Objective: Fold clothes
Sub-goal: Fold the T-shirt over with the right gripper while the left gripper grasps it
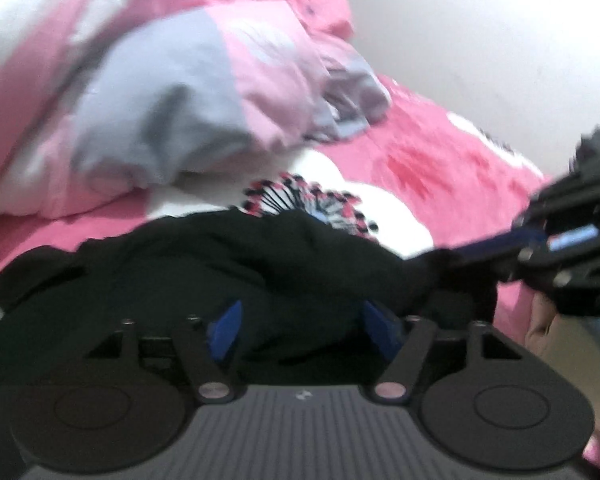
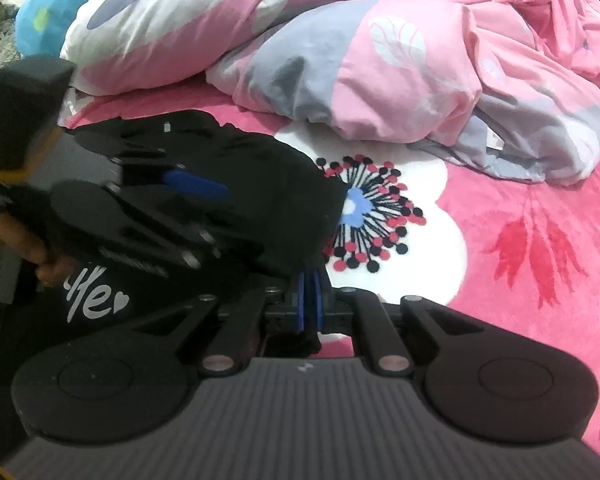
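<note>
The right gripper (image 2: 309,300) pinches a corner of the black garment (image 2: 260,184) between closed fingers, likely anchoring it for a fold. The left gripper (image 1: 304,320) stands open, fingers apart above the cloth, gripping nothing on the pink bedsheet (image 2: 520,220).

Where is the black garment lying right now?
The black garment lies on the pink bedsheet, left of its flower print in the right wrist view, below the crumpled duvet.

Left tool (image 1: 304,330) parted, right tool (image 2: 309,300) pinched.
</note>
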Demonstrator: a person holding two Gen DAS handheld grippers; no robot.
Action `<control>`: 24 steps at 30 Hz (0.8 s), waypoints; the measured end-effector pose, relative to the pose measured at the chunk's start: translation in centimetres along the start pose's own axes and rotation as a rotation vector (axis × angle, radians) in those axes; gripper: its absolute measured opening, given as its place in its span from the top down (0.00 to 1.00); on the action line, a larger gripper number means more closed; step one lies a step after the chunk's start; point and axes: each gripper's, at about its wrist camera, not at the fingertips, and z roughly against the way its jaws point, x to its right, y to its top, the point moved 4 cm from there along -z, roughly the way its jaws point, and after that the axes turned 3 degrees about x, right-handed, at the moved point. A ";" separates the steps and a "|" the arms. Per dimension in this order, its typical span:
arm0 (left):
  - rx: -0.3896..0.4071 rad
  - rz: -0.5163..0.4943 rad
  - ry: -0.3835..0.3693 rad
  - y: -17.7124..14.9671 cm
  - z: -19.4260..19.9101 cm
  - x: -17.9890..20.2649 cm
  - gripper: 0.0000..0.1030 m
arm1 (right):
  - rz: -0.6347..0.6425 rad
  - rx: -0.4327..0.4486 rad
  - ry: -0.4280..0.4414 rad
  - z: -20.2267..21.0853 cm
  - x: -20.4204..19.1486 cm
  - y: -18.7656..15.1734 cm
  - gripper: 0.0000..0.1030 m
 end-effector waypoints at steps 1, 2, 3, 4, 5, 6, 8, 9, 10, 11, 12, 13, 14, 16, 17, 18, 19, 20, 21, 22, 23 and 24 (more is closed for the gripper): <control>-0.017 0.004 -0.003 -0.1 -0.4 0.0 0.94 | -0.005 0.003 -0.007 0.1 0.2 0.0 0.95; -0.024 0.022 0.002 -0.2 -0.5 -0.2 0.98 | -0.011 0.006 -0.015 0.2 0.3 -0.1 0.95; -0.008 0.053 0.007 -0.2 0.0 -0.4 0.98 | -0.024 0.009 -0.021 0.3 0.6 -0.1 0.95; 0.014 0.100 0.003 -0.1 0.7 -0.9 0.98 | -0.037 0.012 -0.026 0.4 0.8 -0.1 0.95; 0.036 0.151 -0.005 0.1 1.5 -1.3 0.98 | -0.051 0.015 -0.031 0.5 1.1 -0.1 0.95; 0.056 0.208 -0.012 0.2 2.2 -1.9 0.98 | -0.073 0.020 -0.025 0.7 1.3 -0.1 0.95; 0.092 0.315 -0.024 0.2 3.4 -2.9 0.98 | -0.099 0.038 -0.014 1.2 1.4 -0.1 0.95; 0.108 0.367 -0.028 0.2 3.9 -3.4 0.98 | -0.104 0.043 -0.009 1.4 1.3 -0.1 0.95; 0.122 0.417 -0.033 0.1 4.3 -4.0 0.98 | -0.107 0.045 0.000 1.6 1.2 -0.1 0.95; 0.136 0.461 -0.034 0.0 4.7 -4.5 0.98 | -0.111 0.048 0.008 1.7 1.1 -0.2 0.95; 0.151 0.500 -0.035 -0.1 5.1 -5.0 0.98 | -0.111 0.044 0.024 1.8 0.9 -0.2 0.95; 0.165 0.536 -0.037 -0.2 5.5 -5.5 0.98 | -0.109 0.039 0.041 1.9 0.7 -0.3 0.95; 0.172 0.562 -0.031 -0.3 5.6 -5.9 0.98 | -0.103 0.032 0.058 2.0 0.4 -0.5 0.95; 0.177 0.593 -0.009 -0.7 6.0 -6.7 0.98 | -0.064 0.019 0.077 2.0 -0.4 -0.7 0.95; 0.176 0.606 0.003 -0.9 6.3 -7.1 0.98 | -0.041 0.008 0.077 1.9 -0.8 -0.8 0.95; 0.170 0.619 0.013 -1.1 6.4 -7.4 0.98 | -0.012 -0.004 0.087 1.8 -1.3 -1.0 0.95; 0.161 0.630 0.023 -1.4 6.4 -7.7 0.98 | 0.018 -0.016 0.098 1.7 -1.8 -1.1 0.95; 0.150 0.638 0.034 -1.6 6.3 -7.9 0.98 | 0.036 -0.023 0.103 1.6 -2.1 -1.2 0.95; 0.141 0.641 0.042 -1.9 6.2 -8.0 0.98 | 0.051 -0.030 0.111 1.5 -2.5 -1.3 0.95; 0.133 0.638 0.053 -2.1 6.1 -8.2 0.98 | 0.060 -0.039 0.126 1.4 -2.9 -1.3 0.95; 0.125 0.635 0.063 -2.3 6.0 -8.3 0.97 | 0.068 -0.045 0.139 1.3 -3.3 -1.3 0.95; 0.117 0.635 0.071 -2.4 5.9 -8.5 0.97 | 0.073 -0.047 0.146 1.2 -3.7 -1.3 0.95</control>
